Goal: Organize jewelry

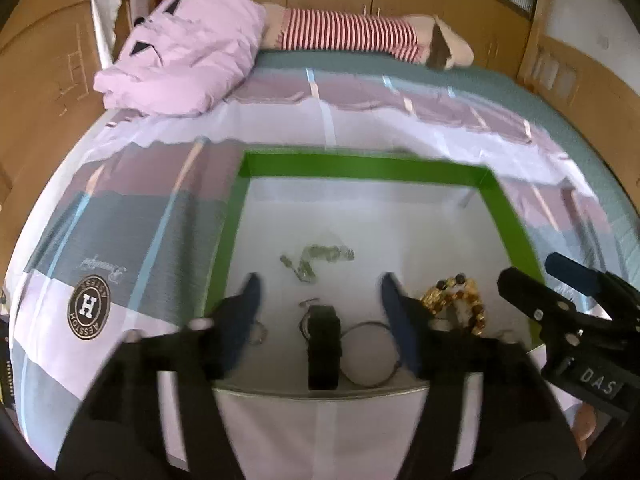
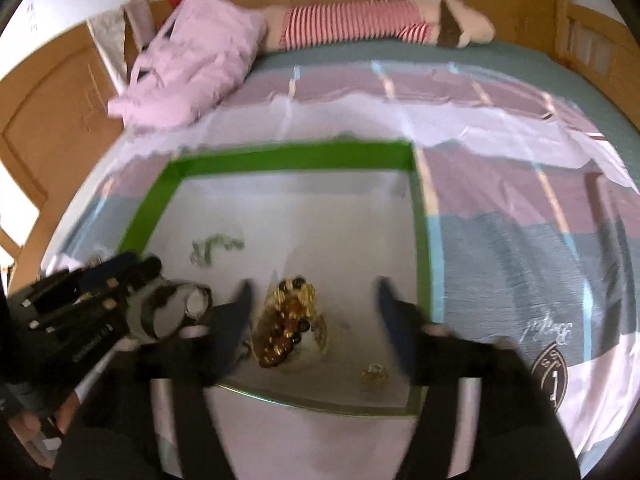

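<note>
Both the left gripper and right gripper hang wide and empty above the green-walled tray, where watch and beaded bracelets lie near, risking snagging neighbouring pieces.

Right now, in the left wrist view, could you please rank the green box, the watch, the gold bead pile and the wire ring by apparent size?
1. Green box
2. Watch and wire ring look alike; tongs hide part of the ring
4. Gold bead pile, partly hidden
</note>
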